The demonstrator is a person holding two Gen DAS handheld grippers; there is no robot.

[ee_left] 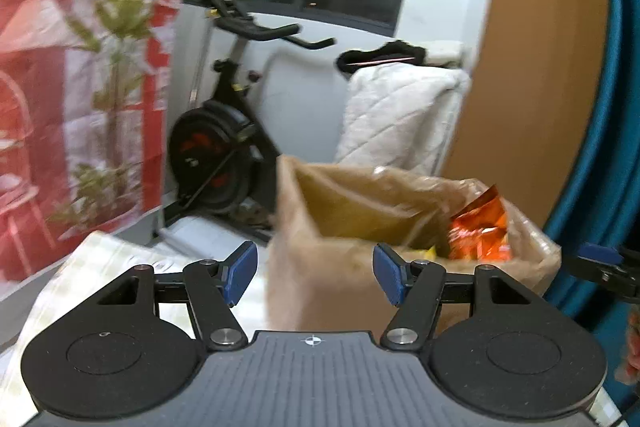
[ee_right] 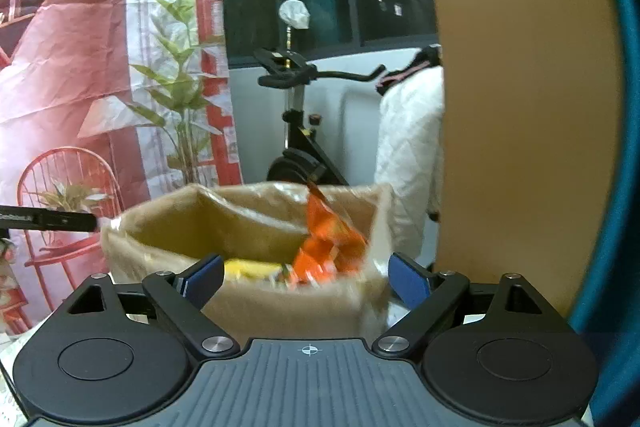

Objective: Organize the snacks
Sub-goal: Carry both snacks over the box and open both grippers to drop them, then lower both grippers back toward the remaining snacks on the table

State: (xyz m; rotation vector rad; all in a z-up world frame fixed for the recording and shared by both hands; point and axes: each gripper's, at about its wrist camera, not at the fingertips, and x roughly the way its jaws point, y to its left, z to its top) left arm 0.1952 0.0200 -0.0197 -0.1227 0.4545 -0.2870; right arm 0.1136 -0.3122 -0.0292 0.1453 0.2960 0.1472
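An open cardboard box [ee_left: 320, 267] lined with clear plastic stands on the table just ahead of both grippers. An orange snack bag [ee_left: 482, 231] sticks up inside it at the right end, beside a yellow packet [ee_left: 431, 251]. My left gripper [ee_left: 315, 274] is open in front of the box's near wall, with nothing pressed between its blue pads. In the right wrist view the same box [ee_right: 256, 303] holds the blurred orange bag [ee_right: 328, 243] and the yellow packet [ee_right: 252, 269]. My right gripper [ee_right: 306, 282] stands wide open before the box and holds nothing.
A black exercise bike [ee_left: 224, 147] and a white quilted cover [ee_left: 400, 115] stand behind the box. A red printed backdrop [ee_right: 80, 67] hangs at the left. A brown panel with a blue edge [ee_right: 520, 107] fills the right. A pale checked cloth [ee_left: 92, 267] covers the table.
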